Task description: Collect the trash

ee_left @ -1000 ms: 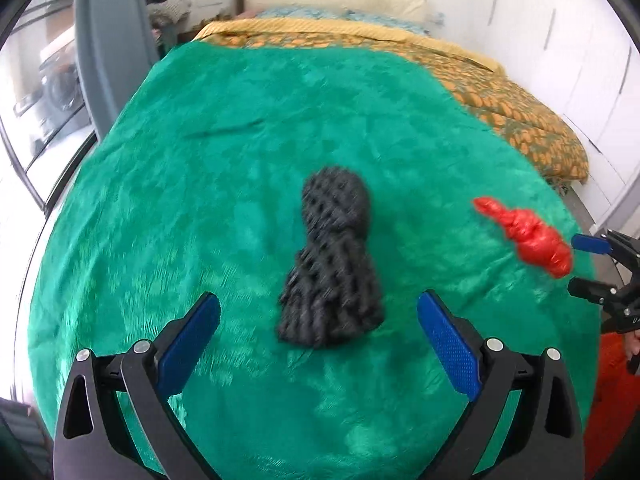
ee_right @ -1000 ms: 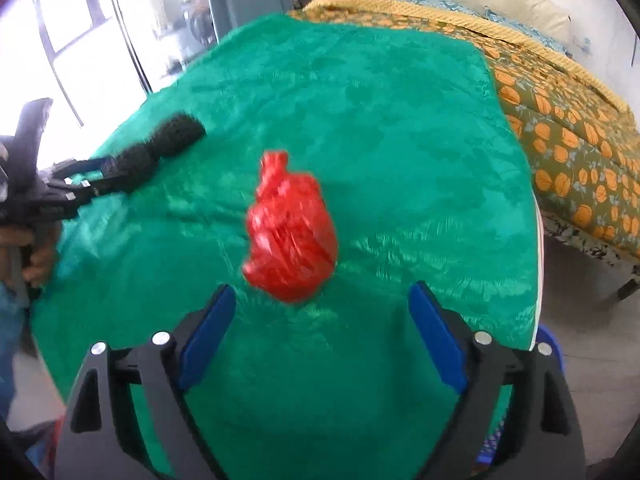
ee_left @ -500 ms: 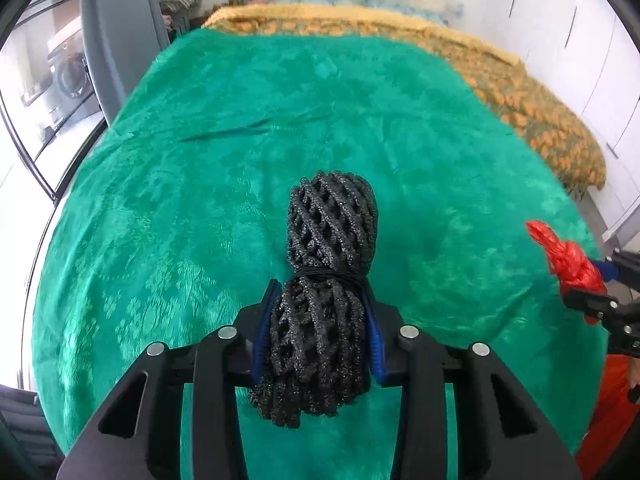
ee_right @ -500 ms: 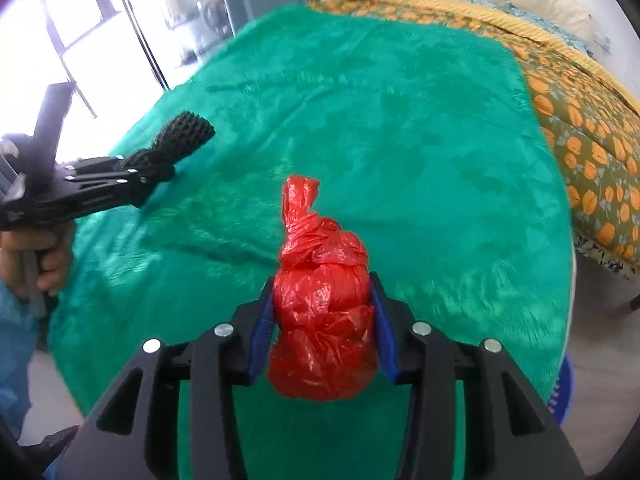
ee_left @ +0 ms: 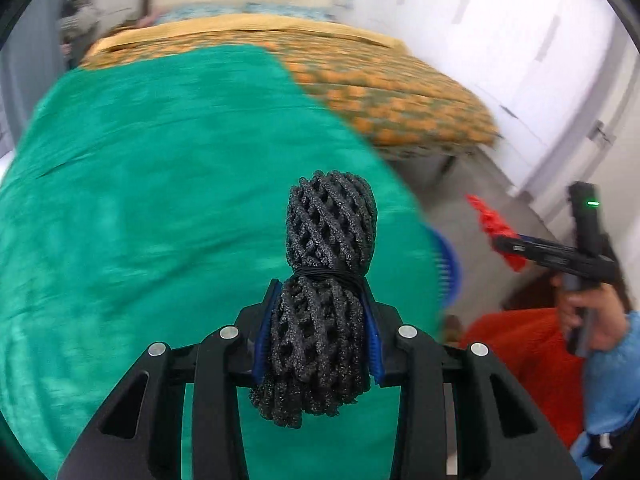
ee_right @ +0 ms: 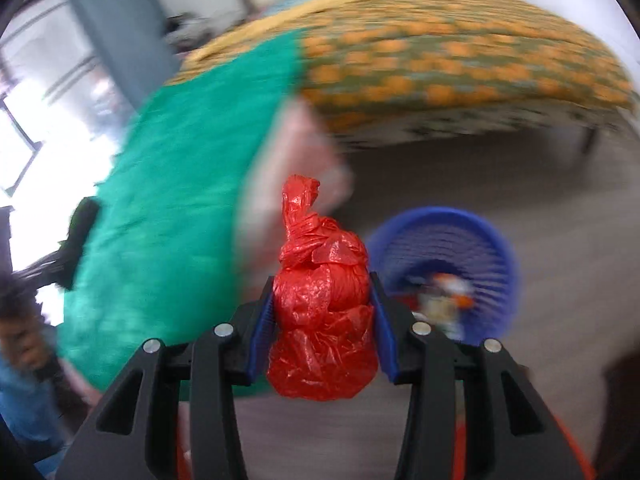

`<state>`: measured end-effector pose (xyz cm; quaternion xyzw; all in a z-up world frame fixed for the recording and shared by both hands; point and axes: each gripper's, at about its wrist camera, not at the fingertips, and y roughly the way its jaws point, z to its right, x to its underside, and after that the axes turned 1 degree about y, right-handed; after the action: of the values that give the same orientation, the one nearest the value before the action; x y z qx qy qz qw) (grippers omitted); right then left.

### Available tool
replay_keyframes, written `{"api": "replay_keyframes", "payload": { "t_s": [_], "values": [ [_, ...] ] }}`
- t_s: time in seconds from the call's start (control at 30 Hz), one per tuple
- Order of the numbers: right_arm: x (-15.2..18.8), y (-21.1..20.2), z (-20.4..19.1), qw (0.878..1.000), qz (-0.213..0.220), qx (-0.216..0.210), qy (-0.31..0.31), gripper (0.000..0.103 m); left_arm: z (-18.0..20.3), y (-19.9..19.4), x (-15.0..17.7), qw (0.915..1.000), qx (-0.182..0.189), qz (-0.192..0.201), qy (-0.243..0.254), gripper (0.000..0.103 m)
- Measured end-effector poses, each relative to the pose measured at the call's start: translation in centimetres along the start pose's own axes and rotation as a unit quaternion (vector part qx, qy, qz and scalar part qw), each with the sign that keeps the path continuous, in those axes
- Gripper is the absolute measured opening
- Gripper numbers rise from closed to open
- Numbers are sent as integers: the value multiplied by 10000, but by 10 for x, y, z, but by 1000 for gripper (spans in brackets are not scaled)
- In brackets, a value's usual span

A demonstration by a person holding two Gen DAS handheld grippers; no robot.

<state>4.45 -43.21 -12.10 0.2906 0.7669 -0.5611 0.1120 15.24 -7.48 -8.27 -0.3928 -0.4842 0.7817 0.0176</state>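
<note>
Left tool (ee_left: 318,332) clenched on soft foam netting (ee_left: 320,300), right tool (ee_right: 324,320) on light, crinkly red bag (ee_right: 322,312), both gripped mid-body.

Both fingers closed on black mesh bundle (ee_left: 320,320) and red bag (ee_right: 322,320), lifted off the bed.

Bright daylight from a blown-out window (ee_right: 16,128); both fisheye views motion-blurred and bent at the edges.
</note>
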Motion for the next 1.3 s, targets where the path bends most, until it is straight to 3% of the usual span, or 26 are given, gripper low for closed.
{"api": "replay_keyframes", "payload": {
  "t_s": [0.1, 0.27, 0.4, 0.5, 0.67, 0.73, 0.77, 0.8, 0.83, 0.87, 0.97, 1.03, 1.1, 1.23, 1.3],
  "values": [
    [0, -11, 37, 9992, 171, 286, 221, 42, 59, 22, -15, 9989, 369, -66, 296, 36],
    [-11, -6, 81, 9974, 298, 363, 538, 43, 145, 85, -38, 9957, 637, -347, 576, 37],
    [-15, 17, 119, 9957, 246, 345, 823, 43, 192, 159, -49, 9944, 446, -693, 665, 37],
    [-14, 34, 145, 9930, 154, 225, 1149, 43, 203, 219, -50, 9923, 358, -1069, 520, 38],
    [-12, 77, 185, 9845, -103, 17, 1748, 43, 192, 303, -46, 9900, 242, -1359, 283, 42],
    [-8, 96, 195, 9811, -187, -103, 1923, 45, 184, 323, -47, 9890, 263, -1448, 180, 48],
    [-4, 107, 201, 9779, -225, -230, 2065, 47, 182, 331, -48, 9887, 258, -1468, 136, 56],
    [-2, 117, 207, 9752, -279, -320, 2174, 56, 181, 335, -50, 9896, 224, -1417, 101, 65],
    [1, 127, 213, 9722, -335, -367, 2289, 73, 180, 336, -52, 9907, 165, -1347, 74, 70],
    [5, 132, 217, 9699, -345, -357, 2386, 78, 180, 332, -54, 9923, 70, -1234, 32, 77],
    [5, 125, 223, 9666, -179, -312, 2538, 80, 184, 312, -58, 9957, -107, -919, 47, 86],
    [-1, 107, 222, 9663, 43, -293, 2558, 88, 193, 291, -62, 9970, -287, -699, 184, 88],
    [-8, 82, 214, 9696, 339, -208, 2416, 95, 203, 260, -64, 9987, -216, -374, 282, 93],
    [-10, 20, 186, 9777, 752, 349, 1928, 98, 219, 191, -49, 9986, -84, 233, 471, 98],
    [-3, -8, 169, 9788, 919, 758, 1664, 98, 226, 167, -38, 9976, -78, 321, 610, 98]
  ]
}}
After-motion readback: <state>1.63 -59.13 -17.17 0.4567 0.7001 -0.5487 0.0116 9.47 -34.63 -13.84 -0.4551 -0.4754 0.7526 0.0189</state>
